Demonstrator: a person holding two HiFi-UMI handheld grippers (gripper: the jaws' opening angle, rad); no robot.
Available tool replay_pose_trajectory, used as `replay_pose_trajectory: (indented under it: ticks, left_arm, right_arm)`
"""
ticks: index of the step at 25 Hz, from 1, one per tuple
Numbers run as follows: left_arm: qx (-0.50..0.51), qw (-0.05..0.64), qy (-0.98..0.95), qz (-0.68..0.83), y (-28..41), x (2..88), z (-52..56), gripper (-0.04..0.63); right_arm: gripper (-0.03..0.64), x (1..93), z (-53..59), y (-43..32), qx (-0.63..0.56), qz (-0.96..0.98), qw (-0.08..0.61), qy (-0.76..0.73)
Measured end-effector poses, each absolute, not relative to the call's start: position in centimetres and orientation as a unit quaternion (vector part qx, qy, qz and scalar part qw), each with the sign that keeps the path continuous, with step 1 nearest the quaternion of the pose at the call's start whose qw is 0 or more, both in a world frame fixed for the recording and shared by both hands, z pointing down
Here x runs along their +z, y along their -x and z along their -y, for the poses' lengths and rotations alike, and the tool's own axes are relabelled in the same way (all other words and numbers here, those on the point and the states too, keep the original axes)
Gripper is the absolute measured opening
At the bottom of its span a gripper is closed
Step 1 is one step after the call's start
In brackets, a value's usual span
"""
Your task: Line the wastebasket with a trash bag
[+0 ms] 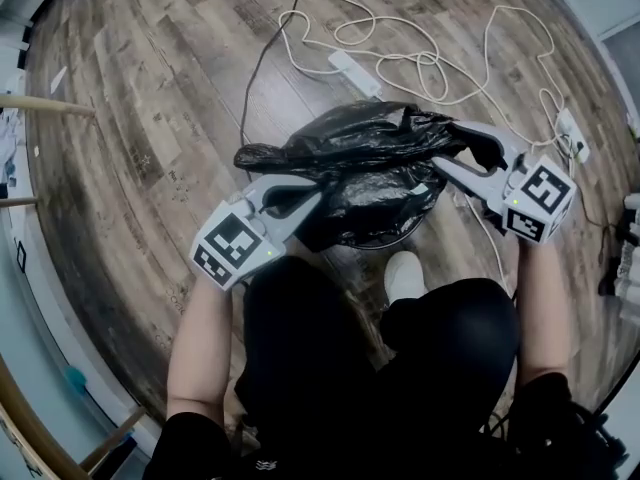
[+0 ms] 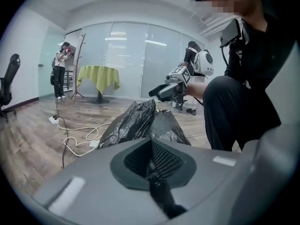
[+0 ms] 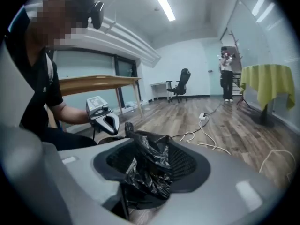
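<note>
Your left gripper (image 2: 151, 149) is closed on a thin sliver of the black trash bag (image 1: 370, 158), and your right gripper (image 3: 145, 146) is clamped on a thicker bunch of it. The glossy bag lies crumpled between them, long axis left to right, draped over the wastebasket (image 1: 395, 241), whose rim peeks out beneath. Both hands look equally near, so I judge the mouth must spread downward.
</note>
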State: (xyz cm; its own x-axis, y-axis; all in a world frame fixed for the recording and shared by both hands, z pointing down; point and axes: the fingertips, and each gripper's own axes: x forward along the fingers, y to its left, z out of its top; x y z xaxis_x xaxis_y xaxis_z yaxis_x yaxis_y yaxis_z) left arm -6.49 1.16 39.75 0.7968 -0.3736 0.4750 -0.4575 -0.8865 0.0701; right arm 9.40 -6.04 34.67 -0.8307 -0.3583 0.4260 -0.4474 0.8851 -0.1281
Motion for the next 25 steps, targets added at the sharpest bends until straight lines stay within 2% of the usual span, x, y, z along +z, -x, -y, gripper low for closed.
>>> replay_pose_trajectory:
  ticks: [3, 6, 10, 12, 13, 15, 16, 22, 23, 24, 25]
  left_arm:
    - [0.232, 0.083, -0.938, 0.243, 7.2, 40.1, -0.5, 0.022]
    - [0.231, 0.083, -0.931, 0.269, 8.1, 40.5, 0.7, 0.180]
    - [0.266, 0.090, -0.923, 0.263, 8.1, 42.7, 1.2, 0.207]
    - [0.282, 0.091, -0.922, 0.250, 7.6, 43.8, 0.9, 0.197]
    - [0.286, 0.090, -0.922, 0.247, 7.4, 44.0, 0.7, 0.165]
    - [0.284, 0.087, -0.923, 0.243, 7.1, 43.9, 0.4, 0.033]
    - [0.282, 0.087, -0.925, 0.241, 6.9, 43.8, 0.2, 0.008]
    - [0.292, 0.087, -0.927, 0.219, 6.4, 43.5, -0.8, 0.008]
    - [0.293, 0.085, -0.927, 0.217, 6.3, 43.4, -0.9, 0.008]
    - [0.293, 0.083, -0.928, 0.215, 6.3, 43.2, -1.1, 0.008]
    - [0.292, 0.080, -0.928, 0.215, 6.2, 43.1, -1.3, 0.008]
  right_arm:
    - [0.218, 35.4, 5.2, -8.1, 0.095, 0.953, 0.222, -0.185]
    - [0.218, 35.5, 5.2, -8.2, 0.104, 0.953, 0.207, -0.195]
    - [0.218, 35.7, 5.6, -9.2, 0.113, 0.949, 0.199, -0.215]
    - [0.218, 35.8, 5.6, -9.3, 0.112, 0.949, 0.201, -0.214]
    - [0.218, 35.9, 5.4, -9.3, 0.108, 0.950, 0.206, -0.209]
    - [0.218, 36.2, 5.1, -9.0, 0.094, 0.950, 0.224, -0.195]
    - [0.218, 36.5, 5.1, -8.8, 0.085, 0.950, 0.235, -0.188]
    - [0.218, 40.1, 5.9, -7.9, 0.024, 0.924, 0.341, -0.170]
    - [0.201, 40.8, 6.2, -7.9, 0.016, 0.919, 0.355, -0.172]
    - [0.150, 41.2, 6.5, -7.8, 0.010, 0.915, 0.362, -0.176]
    - [0.070, 41.3, 6.9, -7.7, 0.007, 0.914, 0.363, -0.181]
